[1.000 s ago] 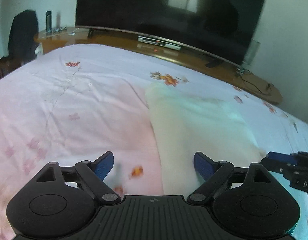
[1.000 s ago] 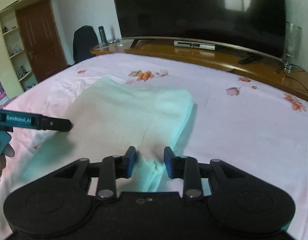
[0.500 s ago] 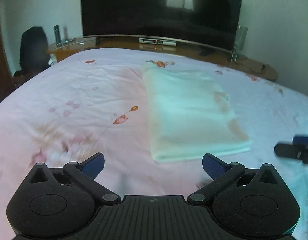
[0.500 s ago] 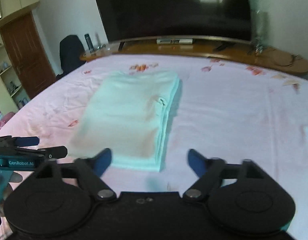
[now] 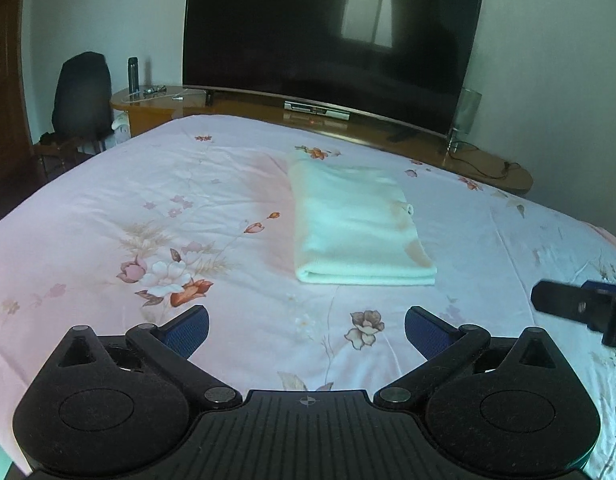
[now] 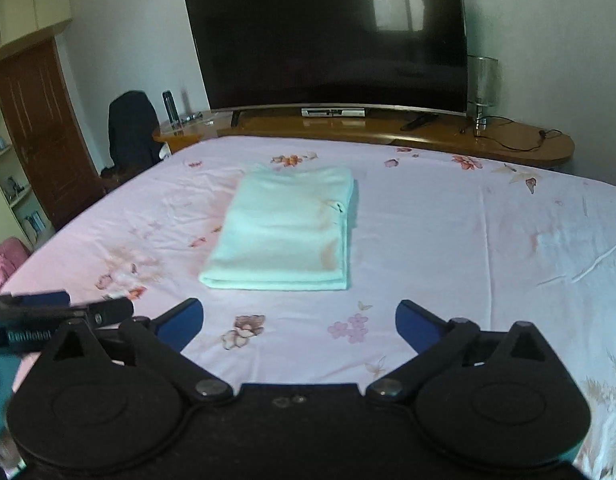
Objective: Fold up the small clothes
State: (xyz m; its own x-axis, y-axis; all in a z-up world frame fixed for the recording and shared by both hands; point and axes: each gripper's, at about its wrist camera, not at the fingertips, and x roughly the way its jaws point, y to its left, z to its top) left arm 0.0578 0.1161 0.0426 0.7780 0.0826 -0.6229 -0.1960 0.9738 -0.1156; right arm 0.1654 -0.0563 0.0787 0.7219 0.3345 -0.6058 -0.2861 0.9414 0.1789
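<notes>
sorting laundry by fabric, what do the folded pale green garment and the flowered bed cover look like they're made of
Folded garment: probably a soft knit, cotton-like and matte; its stacked edges look thick and rounded, with no shine. The picture is too soft to show the weave.

Bed cover: likely thin woven cotton or a blend, smooth and matte, with printed flowers and fine, sharp creases lying flat.

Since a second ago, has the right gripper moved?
Yes. The right gripper has pulled back from the folded pale green cloth, jaws opening and empty; the black TV looks smaller.
</notes>
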